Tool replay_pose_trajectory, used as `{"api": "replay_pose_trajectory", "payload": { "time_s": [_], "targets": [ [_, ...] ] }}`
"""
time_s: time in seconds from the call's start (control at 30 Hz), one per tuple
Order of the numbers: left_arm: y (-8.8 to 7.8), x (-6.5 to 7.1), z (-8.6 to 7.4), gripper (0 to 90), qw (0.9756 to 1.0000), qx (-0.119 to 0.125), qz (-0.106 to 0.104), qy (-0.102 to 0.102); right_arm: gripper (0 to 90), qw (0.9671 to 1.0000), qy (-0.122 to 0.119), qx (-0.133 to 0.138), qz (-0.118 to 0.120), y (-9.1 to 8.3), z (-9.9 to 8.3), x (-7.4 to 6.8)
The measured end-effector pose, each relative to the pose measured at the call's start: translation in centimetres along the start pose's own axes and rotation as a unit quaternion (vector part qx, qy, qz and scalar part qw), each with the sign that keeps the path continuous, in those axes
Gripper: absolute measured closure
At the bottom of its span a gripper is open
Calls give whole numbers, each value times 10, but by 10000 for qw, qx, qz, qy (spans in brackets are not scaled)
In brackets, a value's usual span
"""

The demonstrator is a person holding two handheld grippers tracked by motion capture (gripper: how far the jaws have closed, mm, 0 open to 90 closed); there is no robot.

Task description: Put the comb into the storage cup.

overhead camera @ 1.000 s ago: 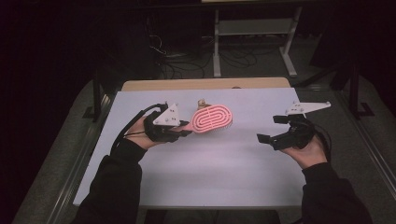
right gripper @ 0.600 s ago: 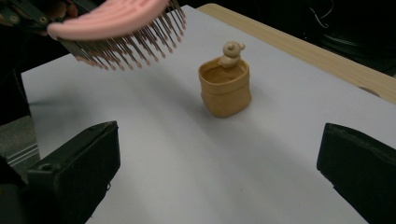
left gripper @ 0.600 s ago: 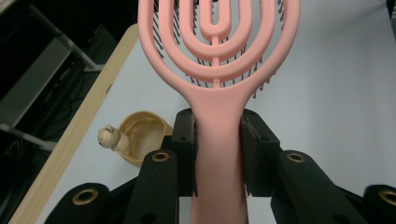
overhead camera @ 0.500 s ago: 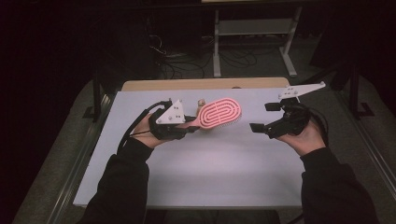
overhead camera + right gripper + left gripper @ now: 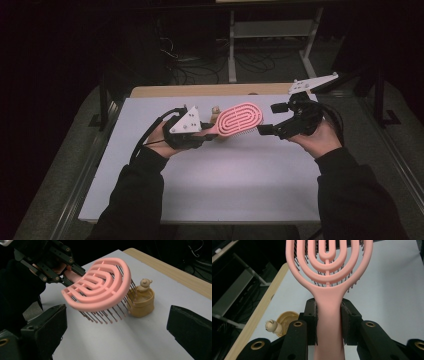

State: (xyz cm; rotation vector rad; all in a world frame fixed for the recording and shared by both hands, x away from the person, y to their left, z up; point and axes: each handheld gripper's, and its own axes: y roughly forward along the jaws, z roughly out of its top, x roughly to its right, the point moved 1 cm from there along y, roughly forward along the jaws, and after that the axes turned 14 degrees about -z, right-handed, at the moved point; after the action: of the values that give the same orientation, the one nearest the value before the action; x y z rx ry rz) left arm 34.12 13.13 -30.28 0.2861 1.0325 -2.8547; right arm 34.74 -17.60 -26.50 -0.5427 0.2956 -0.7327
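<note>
A pink plastic hairbrush with an oval head of open concentric ribs sits just above the centre of the high view, held clear of the white surface with its head tilted up toward the right and its dark bristles pointing down. In the left gripper view its smooth handle runs up the middle of the frame between the two black pads, which press on it from either side, so the left gripper has its jaws narrowed onto the handle. The right gripper, at the right of centre in the high view, points toward the brush head with its jaws spread wide and nothing between them; in the right gripper view the two black jaws stand at the lower left and lower right corners while the brush head hangs beyond them, untouched. Just behind the bristles, a small tan cup with a little bear figure on its rim stands on the surface near the pale wooden edge strip at the far side.
</note>
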Motion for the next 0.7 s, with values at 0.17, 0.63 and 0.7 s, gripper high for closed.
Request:
{"api": "replay_pose_trajectory", "payload": {
  "time_s": [0.17, 0.63, 0.7],
  "targets": [
    [3, 4, -1, 705, 9999, -104, -33, 65, 60, 9997, 166, 93, 156, 0, 5, 0],
    [7, 6, -2, 704, 9996, -55, 209, 162, 161, 9934, 993, -95, 564, 10, 10, 9],
    [8, 6, -2, 704, 9995, -21, 272, 165, 173, 9926, 1063, -222, 539, 12, 9, 10]
  ]
}}
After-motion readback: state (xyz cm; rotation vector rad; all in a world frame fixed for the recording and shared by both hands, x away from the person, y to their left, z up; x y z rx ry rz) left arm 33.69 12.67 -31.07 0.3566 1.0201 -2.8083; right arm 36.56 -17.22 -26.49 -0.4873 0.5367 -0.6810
